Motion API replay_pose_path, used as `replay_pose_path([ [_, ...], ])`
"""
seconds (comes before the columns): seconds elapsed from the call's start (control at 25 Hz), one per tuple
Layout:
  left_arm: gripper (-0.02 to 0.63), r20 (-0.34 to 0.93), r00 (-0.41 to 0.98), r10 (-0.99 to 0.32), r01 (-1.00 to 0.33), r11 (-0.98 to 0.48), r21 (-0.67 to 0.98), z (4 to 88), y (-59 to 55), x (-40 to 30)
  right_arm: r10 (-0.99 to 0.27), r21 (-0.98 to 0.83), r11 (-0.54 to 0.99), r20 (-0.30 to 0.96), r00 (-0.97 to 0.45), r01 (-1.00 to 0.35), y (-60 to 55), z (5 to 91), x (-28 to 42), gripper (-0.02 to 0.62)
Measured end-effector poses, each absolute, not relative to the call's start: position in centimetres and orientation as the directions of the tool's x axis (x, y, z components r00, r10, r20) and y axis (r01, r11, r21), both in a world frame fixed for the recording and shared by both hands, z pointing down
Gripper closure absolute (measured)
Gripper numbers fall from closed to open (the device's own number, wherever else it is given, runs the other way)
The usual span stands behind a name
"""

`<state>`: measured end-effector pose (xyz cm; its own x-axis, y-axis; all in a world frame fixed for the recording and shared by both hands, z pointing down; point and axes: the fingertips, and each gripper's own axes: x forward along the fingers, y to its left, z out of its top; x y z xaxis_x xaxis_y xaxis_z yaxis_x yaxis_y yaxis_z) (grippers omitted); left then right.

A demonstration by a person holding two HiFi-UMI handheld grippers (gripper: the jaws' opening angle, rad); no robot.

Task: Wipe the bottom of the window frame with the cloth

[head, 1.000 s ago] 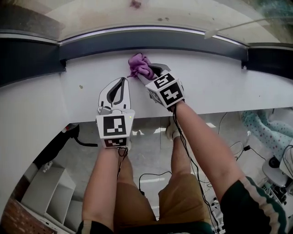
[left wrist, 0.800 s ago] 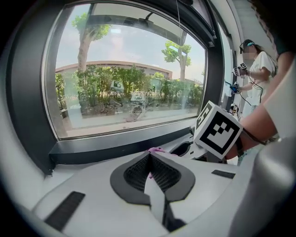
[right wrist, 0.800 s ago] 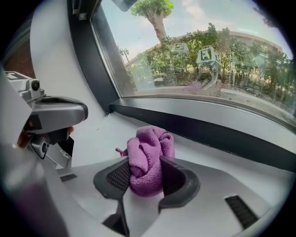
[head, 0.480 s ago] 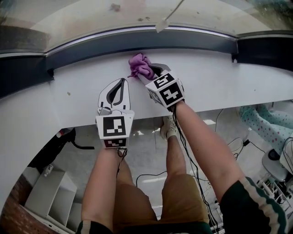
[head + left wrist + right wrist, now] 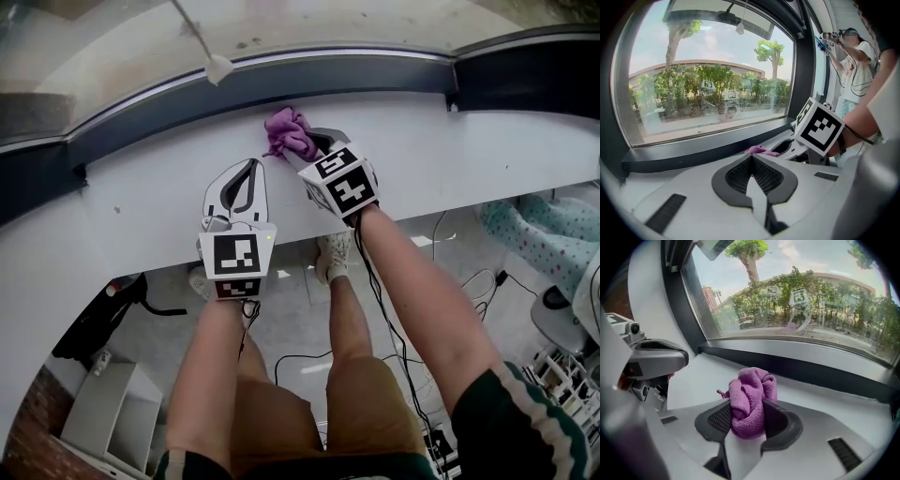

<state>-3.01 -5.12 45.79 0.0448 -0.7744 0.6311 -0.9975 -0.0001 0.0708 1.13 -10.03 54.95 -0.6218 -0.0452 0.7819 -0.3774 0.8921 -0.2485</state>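
Note:
A bunched purple cloth (image 5: 287, 132) rests on the white sill (image 5: 141, 183), just short of the dark bottom rail of the window frame (image 5: 328, 80). My right gripper (image 5: 306, 146) is shut on the cloth, which bulges up between its pads (image 5: 749, 401). The dark rail (image 5: 815, 371) runs right behind it. My left gripper (image 5: 250, 170) hovers over the sill to the left of the cloth and a little nearer to me. It is shut, tips together, with nothing between them (image 5: 751, 157). From there the cloth (image 5: 761, 150) and the right gripper's marker cube (image 5: 819, 126) show ahead at the right.
The window glass (image 5: 708, 79) rises behind the rail, and a cord pull (image 5: 217, 67) hangs in front of it. A frame joint (image 5: 452, 98) sits at the right. Under the sill are cables, a white shelf unit (image 5: 103, 412) and my legs. Another person (image 5: 851, 51) stands far right.
Both grippers and the cloth have moved rightward along the sill. The frame joint, the cord pull and a spot on the sill have slid left in the head view. Both grips are unchanged.

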Motion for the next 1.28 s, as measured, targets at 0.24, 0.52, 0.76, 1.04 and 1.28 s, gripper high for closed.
replay_pose_path([
  [0.24, 0.597, 0.629, 0.093, -0.772, -0.995, -0.049, 0.087, 46.1, -6.7, 0.2, -0.076, -0.235, 0.882, 0.784, -0.617, -0.408, -11.8, 54.6, 4.4, 0.428],
  [0.52, 0.597, 0.622, 0.144, -0.770, -0.990, -0.107, 0.097, 46.0, -9.2, 4.2, -0.111, -0.227, 0.862, 0.789, -0.605, -0.454, -13.9, 54.1, 8.5, 0.428],
  [0.76, 0.597, 0.620, 0.189, -0.762, -0.982, -0.156, 0.107, 46.1, -11.2, 8.0, -0.146, -0.212, 0.846, 0.791, -0.594, -0.490, -16.0, 53.9, 12.3, 0.428],
  [1.04, 0.597, 0.621, 0.226, -0.750, -0.974, -0.193, 0.121, 46.6, -12.4, 11.3, -0.168, -0.201, 0.833, 0.795, -0.583, -0.515, -17.6, 53.9, 15.5, 0.428],
  [1.28, 0.597, 0.622, 0.242, -0.745, -0.970, -0.210, 0.126, 47.1, -13.7, 13.4, -0.193, -0.193, 0.815, 0.799, -0.569, -0.547, -19.3, 54.0, 18.5, 0.428],
])
